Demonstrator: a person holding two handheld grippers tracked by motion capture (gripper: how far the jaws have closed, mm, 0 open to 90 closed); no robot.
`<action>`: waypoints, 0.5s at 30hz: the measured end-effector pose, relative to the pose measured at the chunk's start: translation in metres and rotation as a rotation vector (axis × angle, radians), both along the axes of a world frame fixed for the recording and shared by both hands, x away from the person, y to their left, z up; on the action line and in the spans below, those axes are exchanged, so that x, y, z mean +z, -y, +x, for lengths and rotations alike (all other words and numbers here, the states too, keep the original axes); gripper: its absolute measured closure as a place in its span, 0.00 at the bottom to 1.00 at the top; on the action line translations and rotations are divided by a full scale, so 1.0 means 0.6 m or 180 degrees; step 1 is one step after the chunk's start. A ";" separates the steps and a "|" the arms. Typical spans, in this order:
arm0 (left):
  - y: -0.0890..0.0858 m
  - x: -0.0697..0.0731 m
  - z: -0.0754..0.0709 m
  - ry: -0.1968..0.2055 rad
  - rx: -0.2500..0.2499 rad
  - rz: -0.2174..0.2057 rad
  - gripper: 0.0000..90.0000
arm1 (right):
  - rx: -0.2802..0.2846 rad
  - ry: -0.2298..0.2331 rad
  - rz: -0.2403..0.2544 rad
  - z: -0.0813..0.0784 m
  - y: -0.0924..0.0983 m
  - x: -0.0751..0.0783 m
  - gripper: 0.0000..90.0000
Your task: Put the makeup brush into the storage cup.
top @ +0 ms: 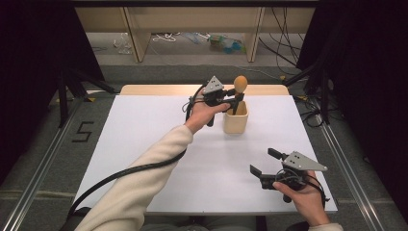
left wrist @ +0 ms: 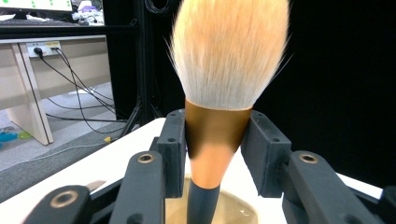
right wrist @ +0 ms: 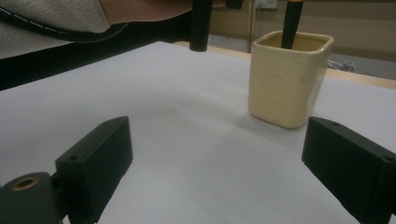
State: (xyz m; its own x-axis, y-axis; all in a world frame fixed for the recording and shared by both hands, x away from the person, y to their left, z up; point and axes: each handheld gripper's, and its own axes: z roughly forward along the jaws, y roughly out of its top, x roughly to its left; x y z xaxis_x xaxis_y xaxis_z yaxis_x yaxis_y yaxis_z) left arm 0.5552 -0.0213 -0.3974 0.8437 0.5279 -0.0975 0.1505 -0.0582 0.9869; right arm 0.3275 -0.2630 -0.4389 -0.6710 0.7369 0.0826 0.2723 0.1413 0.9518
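White table point(top: 144, 144), upper centre: left gripper point(top: 234, 99) pinching brush point(top: 240, 84) in cup point(top: 235, 120); keep upright. Right gripper point(top: 263, 162) spread, lower right.

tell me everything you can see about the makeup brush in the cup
The large makeup brush has a fluffy head of pale bristles tipped peach-orange, a coppery metallic ferrule and a dark handle. It stands upright, handle down inside the cream square ceramic cup near the white table's far edge. The left gripper is shut on its ferrule, one black pad on each side.
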 end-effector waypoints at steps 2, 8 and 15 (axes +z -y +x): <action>0.000 0.000 0.000 -0.0005 -0.0014 0.0005 0.69 | -0.0001 0.0000 0.0001 0.000 0.000 0.000 0.11; -0.001 0.001 0.003 -0.0094 -0.0048 -0.0028 0.68 | -0.0001 0.0001 0.0001 0.000 0.000 0.000 0.11; -0.009 0.015 0.003 -0.0215 0.0153 -0.0005 0.16 | -0.0002 -0.0001 -0.0005 0.000 0.000 0.000 0.11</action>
